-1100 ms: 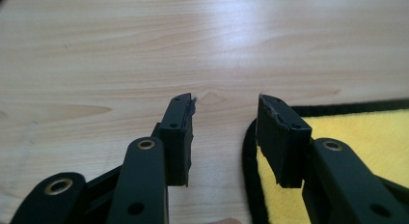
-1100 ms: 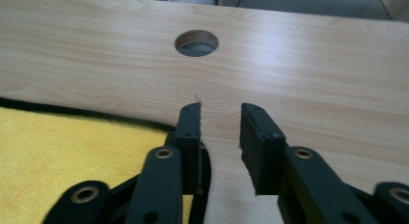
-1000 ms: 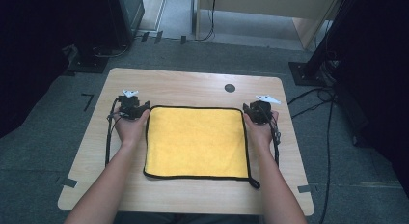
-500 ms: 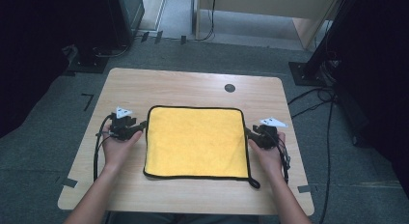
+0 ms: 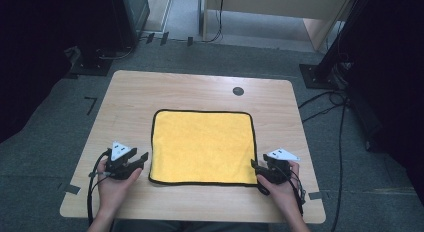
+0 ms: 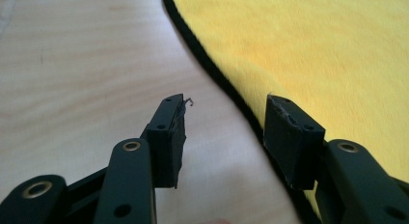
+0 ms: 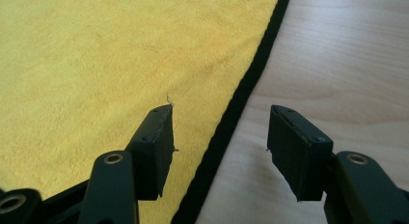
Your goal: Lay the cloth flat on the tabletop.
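A yellow cloth (image 5: 202, 147) with a black hem lies flat on the wooden table (image 5: 200, 89). My left gripper (image 5: 144, 159) sits at its near left corner, open, pointing in at the cloth. In the left gripper view the black hem (image 6: 226, 91) runs between the parted jaws of the left gripper (image 6: 226, 103), with nothing pinched. My right gripper (image 5: 254, 166) is at the near right corner, also open. Its jaws have just been opening. In the right gripper view the hem (image 7: 246, 89) passes between the jaws of the right gripper (image 7: 223, 112), and the pads are clear of it.
A small black round cap (image 5: 238, 91) is set into the table beyond the cloth. The table's near edge (image 5: 190, 219) lies just behind both hands. Black stands (image 5: 320, 74) and cables (image 5: 340, 122) are on the floor around the table.
Both hands have slid back along the cloth's sides, from its far corners to its near corners. The cloth has not moved.
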`<state>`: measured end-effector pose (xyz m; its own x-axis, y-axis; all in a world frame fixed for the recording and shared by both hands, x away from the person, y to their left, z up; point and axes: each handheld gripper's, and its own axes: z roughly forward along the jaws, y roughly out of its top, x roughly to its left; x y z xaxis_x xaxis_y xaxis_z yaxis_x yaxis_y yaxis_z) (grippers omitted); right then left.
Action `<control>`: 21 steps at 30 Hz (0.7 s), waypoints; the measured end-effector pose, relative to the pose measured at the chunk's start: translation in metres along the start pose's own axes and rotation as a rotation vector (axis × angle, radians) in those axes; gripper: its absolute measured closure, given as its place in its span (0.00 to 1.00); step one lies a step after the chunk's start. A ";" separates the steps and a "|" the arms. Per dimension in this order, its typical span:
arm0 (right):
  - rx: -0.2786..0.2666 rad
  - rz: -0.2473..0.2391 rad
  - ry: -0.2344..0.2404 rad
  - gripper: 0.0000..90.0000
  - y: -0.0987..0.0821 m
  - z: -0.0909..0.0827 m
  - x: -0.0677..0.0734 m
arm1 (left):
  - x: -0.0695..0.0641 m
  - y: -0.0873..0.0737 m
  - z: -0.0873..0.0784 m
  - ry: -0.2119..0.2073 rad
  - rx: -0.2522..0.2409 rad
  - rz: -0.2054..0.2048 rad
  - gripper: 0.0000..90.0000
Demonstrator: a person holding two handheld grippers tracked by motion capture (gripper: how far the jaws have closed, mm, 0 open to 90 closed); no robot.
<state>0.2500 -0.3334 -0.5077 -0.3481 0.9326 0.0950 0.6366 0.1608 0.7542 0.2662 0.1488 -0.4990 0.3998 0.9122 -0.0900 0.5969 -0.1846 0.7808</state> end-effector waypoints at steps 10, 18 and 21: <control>0.001 -0.006 -0.081 0.37 -0.018 -0.002 -0.009 | 0.014 -0.025 -0.013 -0.080 0.045 0.019 0.54; -0.002 -0.002 -0.051 0.33 -0.018 0.001 -0.014 | 0.013 -0.027 -0.014 -0.198 0.113 0.177 0.52; -0.001 0.001 -0.053 0.32 -0.018 0.002 -0.014 | 0.007 -0.028 -0.015 -0.231 0.125 0.243 0.52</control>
<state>0.2448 -0.3482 -0.5234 -0.3105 0.9486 0.0612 0.6366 0.1597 0.7545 0.2421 0.1659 -0.5126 0.6785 0.7322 -0.0594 0.5399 -0.4423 0.7162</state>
